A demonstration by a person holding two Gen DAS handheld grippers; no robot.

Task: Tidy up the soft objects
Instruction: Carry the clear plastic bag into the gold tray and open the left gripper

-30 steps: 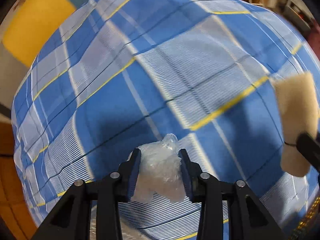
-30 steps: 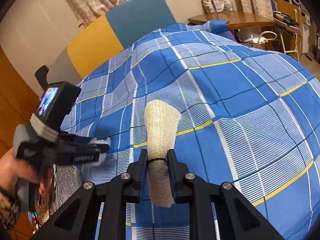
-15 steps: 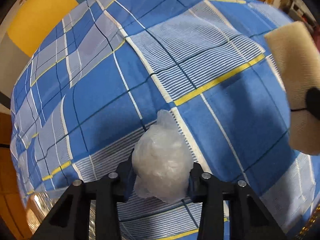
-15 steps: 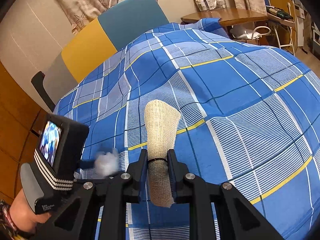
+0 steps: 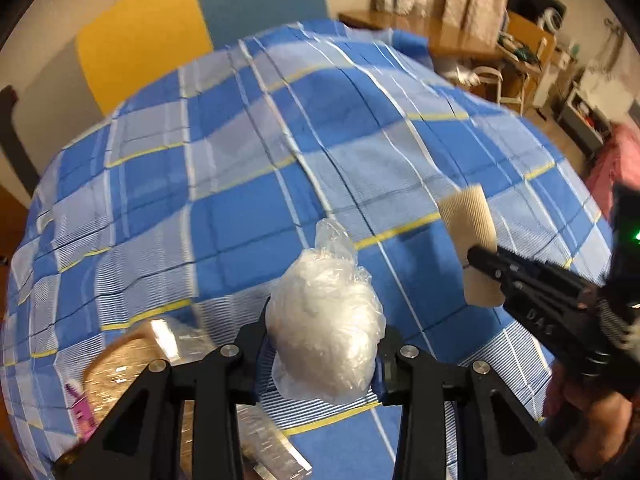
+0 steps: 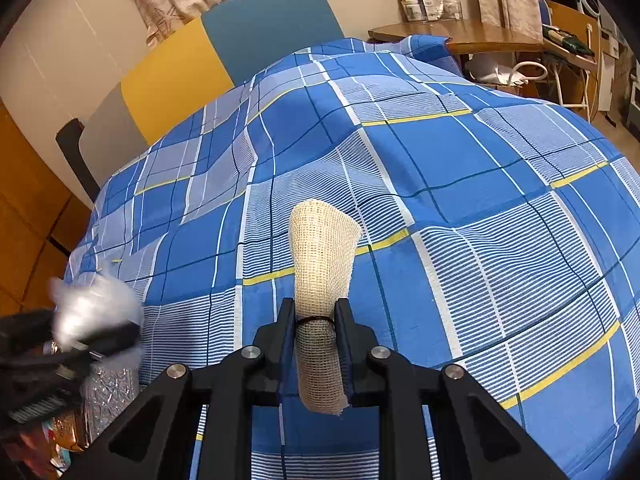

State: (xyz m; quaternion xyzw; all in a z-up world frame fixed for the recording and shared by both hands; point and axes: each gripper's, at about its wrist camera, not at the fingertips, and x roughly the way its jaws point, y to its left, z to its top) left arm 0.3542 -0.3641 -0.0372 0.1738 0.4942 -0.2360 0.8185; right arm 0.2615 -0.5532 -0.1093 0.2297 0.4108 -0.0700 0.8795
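left hand-held gripper (image 5: 324,356): i see it pinching a clear plastic bag of white stuffing (image 5: 326,332)
right hand-held gripper (image 6: 316,344): i see it pinching a beige mesh roll (image 6: 320,276)
beneath: blue plaid bedspread (image 6: 460,184)

Plastic-wrapped bundle (image 5: 326,324): glossy, crinkled film. Gauze roll (image 6: 322,280): coarse open weave, matt. Plaid bedsheet (image 6: 460,208): matt cloth, probably cotton.
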